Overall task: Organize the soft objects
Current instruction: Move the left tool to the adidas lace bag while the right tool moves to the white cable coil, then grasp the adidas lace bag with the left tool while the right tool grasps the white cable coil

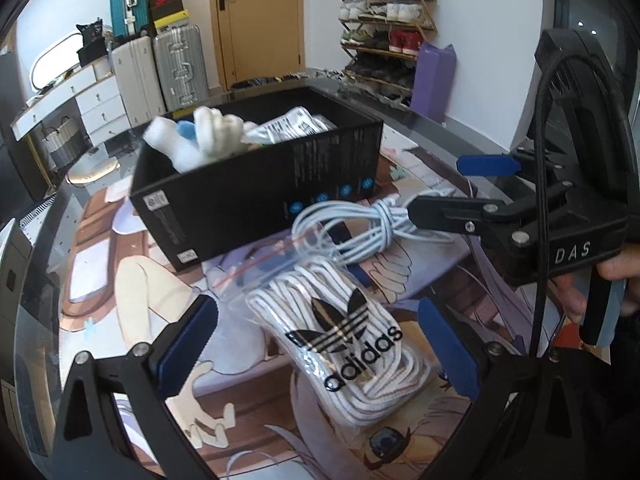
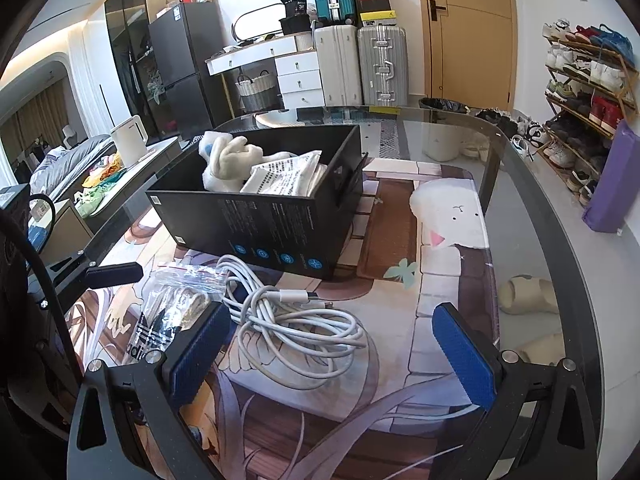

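Left tool (image 1: 316, 344) wide open over the desk (image 2: 532, 184), its two blue-padded fingers (image 1: 188, 344) standing either side of a clear zip bag of white laces (image 1: 344, 344) printed with a black logo; the bag lies flat between the fingers, and whether either pad touches it cannot be told from this angle. Just ahead of the left tool, past the bag's red-striped zip end, lies a loosely coiled white cable (image 1: 360, 228), and beyond that stands an open black box (image 1: 256, 184) holding a white plush toy (image 1: 200, 136) and a printed plastic packet (image 1: 288, 126). Right tool (image 2: 336, 356) likewise wide open and holding nothing; the white cable (image 2: 288, 320) lies on the desk's printed mat (image 2: 440, 280) between its fingers, nearer the left-hand pad (image 2: 200, 356) and clear of the right-hand one. The bag of laces (image 2: 168, 312) lies to the left of the right tool, partly hidden behind its left finger, and the black box (image 2: 272, 216) stands ahead, with the plush toy (image 2: 232, 160) and packet (image 2: 284, 178) inside. In the left wrist view the right tool (image 1: 460, 188) enters from the right, its tips at the cable's bound end.
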A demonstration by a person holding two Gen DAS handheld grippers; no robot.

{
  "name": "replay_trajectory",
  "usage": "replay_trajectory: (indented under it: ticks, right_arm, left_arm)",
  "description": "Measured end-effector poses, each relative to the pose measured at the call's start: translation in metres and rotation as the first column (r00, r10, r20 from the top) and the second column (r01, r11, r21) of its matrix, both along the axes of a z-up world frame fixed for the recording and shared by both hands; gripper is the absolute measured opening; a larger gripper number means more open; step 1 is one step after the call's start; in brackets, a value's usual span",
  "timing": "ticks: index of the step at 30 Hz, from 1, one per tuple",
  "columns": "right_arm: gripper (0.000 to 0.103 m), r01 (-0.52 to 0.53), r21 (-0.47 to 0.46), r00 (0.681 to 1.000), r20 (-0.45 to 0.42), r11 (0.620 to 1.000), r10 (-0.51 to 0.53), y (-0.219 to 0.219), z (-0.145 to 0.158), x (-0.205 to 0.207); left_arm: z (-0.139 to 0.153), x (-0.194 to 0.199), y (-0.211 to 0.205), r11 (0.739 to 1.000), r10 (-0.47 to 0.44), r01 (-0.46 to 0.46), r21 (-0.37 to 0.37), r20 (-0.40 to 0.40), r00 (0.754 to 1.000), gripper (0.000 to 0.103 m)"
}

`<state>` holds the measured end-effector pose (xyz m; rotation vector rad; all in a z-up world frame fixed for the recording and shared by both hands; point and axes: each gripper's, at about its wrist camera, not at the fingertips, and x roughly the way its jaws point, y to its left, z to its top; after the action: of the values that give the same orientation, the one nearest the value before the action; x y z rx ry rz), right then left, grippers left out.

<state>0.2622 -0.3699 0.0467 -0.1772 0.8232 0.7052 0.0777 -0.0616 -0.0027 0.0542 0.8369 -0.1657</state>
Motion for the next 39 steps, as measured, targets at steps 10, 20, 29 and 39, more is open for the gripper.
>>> replay_trajectory:
  ticks: [10, 20, 29, 39]
  right_arm:
    - [0.102, -0.017, -0.035, 0.999, -0.033, 0.999, 0.016, 0.006, -0.012, 0.0]
    - [0.102, 0.018, -0.051, 0.999, -0.039, 0.999, -0.02, -0.007, -0.018, 0.002]
    - [0.102, -0.001, -0.022, 0.996, -0.089, 1.0, -0.001, 0.005, -0.021, 0.003]
    - [0.102, 0.033, -0.004, 0.988, -0.15, 0.999, -0.033, 0.02, -0.026, 0.013]
  left_arm:
    - [-0.006, 0.008, 0.012, 0.998, 0.057, -0.056, 0.025, -0.038, 0.998, 0.101]
    - [-0.007, 0.012, 0.044, 0.988, 0.153, -0.152, 0.027, -0.039, 0.987, 0.101]
    - [-0.012, 0.016, 0.046, 0.99, 0.139, -0.138, 0.031, -0.057, 0.989, 0.101]
    - [-0.019, 0.021, 0.043, 0.991, 0.129, -0.127, 0.027, -0.095, 0.987, 0.101]
